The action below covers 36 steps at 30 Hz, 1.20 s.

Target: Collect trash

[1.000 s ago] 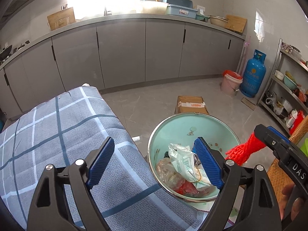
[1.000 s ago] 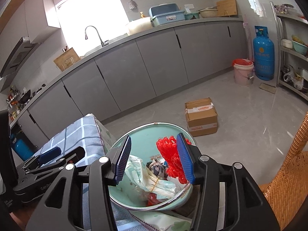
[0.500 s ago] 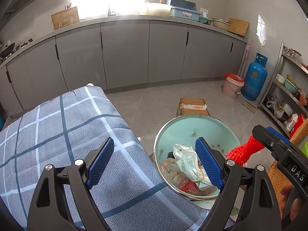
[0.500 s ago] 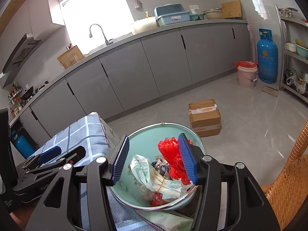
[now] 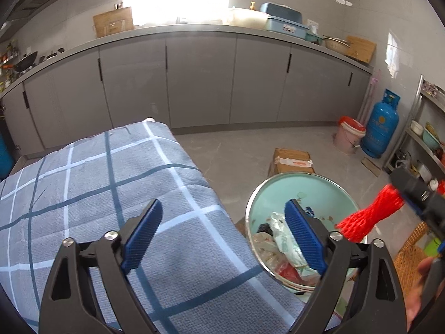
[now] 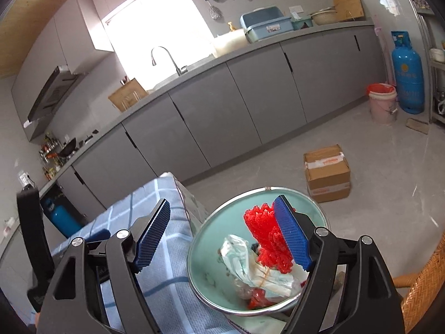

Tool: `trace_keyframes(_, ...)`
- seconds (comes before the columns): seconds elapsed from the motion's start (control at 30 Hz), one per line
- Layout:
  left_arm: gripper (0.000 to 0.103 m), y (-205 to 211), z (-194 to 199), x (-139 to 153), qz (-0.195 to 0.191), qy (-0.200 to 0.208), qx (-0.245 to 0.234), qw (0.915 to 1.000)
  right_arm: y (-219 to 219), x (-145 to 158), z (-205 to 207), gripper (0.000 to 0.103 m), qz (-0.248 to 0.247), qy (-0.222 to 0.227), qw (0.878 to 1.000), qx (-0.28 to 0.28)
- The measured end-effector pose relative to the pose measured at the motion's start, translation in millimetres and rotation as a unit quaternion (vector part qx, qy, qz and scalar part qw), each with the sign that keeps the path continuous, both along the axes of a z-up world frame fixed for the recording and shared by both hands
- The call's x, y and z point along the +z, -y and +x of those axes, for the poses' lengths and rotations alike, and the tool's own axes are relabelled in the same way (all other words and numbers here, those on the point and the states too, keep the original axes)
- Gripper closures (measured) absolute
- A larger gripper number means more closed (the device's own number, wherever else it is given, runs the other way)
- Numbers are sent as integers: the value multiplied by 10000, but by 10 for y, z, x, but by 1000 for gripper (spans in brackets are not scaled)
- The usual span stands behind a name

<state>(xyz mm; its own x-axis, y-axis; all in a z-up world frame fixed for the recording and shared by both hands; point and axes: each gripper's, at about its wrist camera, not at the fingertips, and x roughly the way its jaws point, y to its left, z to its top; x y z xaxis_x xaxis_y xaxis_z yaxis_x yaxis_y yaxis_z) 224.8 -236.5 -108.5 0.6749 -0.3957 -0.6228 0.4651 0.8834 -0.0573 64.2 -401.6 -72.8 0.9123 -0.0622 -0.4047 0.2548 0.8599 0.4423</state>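
Kitchen scene, 2 wrist views.

1. Right gripper (image 6: 222, 233): jaws parting wide. The red foam netting (image 6: 265, 236) lies against the inner face of the right-side pad only; the left-side pad stands well clear of it, so nothing is clamped. From the left wrist view the netting (image 5: 367, 217) sticks out from that gripper's tip above the basin's right rim.
2. Left gripper (image 5: 222, 236): jaws spreading, nothing between the pads. It hangs over the near edge of the tablecloth and the left rim of the basin.
3. Basin (image 6: 205, 236): pale green inside, metal rim, set just beside the table's corner. Contents: crumpled white-and-green plastic wrapper (image 6: 242, 253), clear plastic, a dark scrap, red scraps at the bottom.
4. Tablecloth (image 5: 83, 172): grey-blue plaid, bare of objects where visible.
5. Cardboard box (image 6: 326, 172): taped shut, on the floor beyond the basin.
6. Gas cylinder (image 6: 407, 72): blue, upright by the far wall, beside a pink bucket (image 6: 382, 103) with a red liner.
7. Wicker chair (image 6: 422, 289): lower right edge, partly seen.
8. Grey cabinets (image 5: 200, 80): run along the back wall under the counter.
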Motion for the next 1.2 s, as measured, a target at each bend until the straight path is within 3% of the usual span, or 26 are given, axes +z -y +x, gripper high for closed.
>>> trace_keyframes(0.07, 11, -56, 5, 4, 12, 66, 83, 9999, 24, 48, 11, 24, 202, 222, 9994, 172)
trace_keyframes(0.13, 10, -101, 15, -1, 13, 23, 89, 10000, 16, 77, 176, 25, -145, -437, 9988, -135)
trace_keyframes(0.2, 10, -154, 28, 10, -9, 19, 127, 9999, 51, 103, 205, 25, 139, -248, 9995, 113)
trace_keyframes(0.27, 10, -211, 45, 11, -48, 0, 179, 9998, -2, 192, 202, 24, -48, -179, 9998, 112)
trace_keyframes(0.4, 9, -294, 84, -15, -121, -82, 280, 9995, 0, 223, 219, 24, 499, 188, 9964, 658)
trace_keyframes(0.47, 9, -304, 97, -50, -135, -173, 257, 9994, -33, 245, 231, 23, 357, 126, 9976, 573)
trace_keyframes(0.53, 9, -296, 94, -74, -81, -173, 247, 9995, -70, 213, 328, 23, -327, -574, 9978, -37)
trace_keyframes(0.57, 9, -301, 90, -83, -69, -174, 248, 9995, -33, 167, 350, 24, -87, -545, 9984, 149)
trace_keyframes(0.6, 9, -315, 86, -88, -95, -182, 243, 9995, 84, 80, 358, 24, 742, -303, 9953, 546)
trace_keyframes(0.63, 9, -329, 86, -93, -97, -186, 253, 9995, 149, 36, 356, 24, 1178, -152, 9904, 710)
trace_keyframes(0.73, 9, -358, 96, -127, -75, -224, 282, 9993, 289, -47, 320, 23, 1939, 219, 9767, 889)
trace_keyframes(0.77, 9, -368, 102, -136, -70, -235, 286, 9993, 321, -61, 315, 23, 1986, 181, 9765, 814)
trace_keyframes(0.83, 9, -379, 111, -149, -46, -246, 309, 9992, 297, -10, 288, 22, 1373, -96, 9898, 375)
trace_keyframes(0.97, 9, -371, 89, -107, -36, -177, 292, 9994, 263, 20, 251, 22, 1119, -243, 9932, 204)
trace_keyframes(1.07, 8, -362, 35, -28, -51, -62, 265, 9996, 67, 106, 227, 22, 245, -576, 9979, -154)
trace_keyframes(1.2, 5, -342, -42, 70, -73, 44, 185, 9998, -134, 166, 154, 22, -397, -695, 9965, -249)
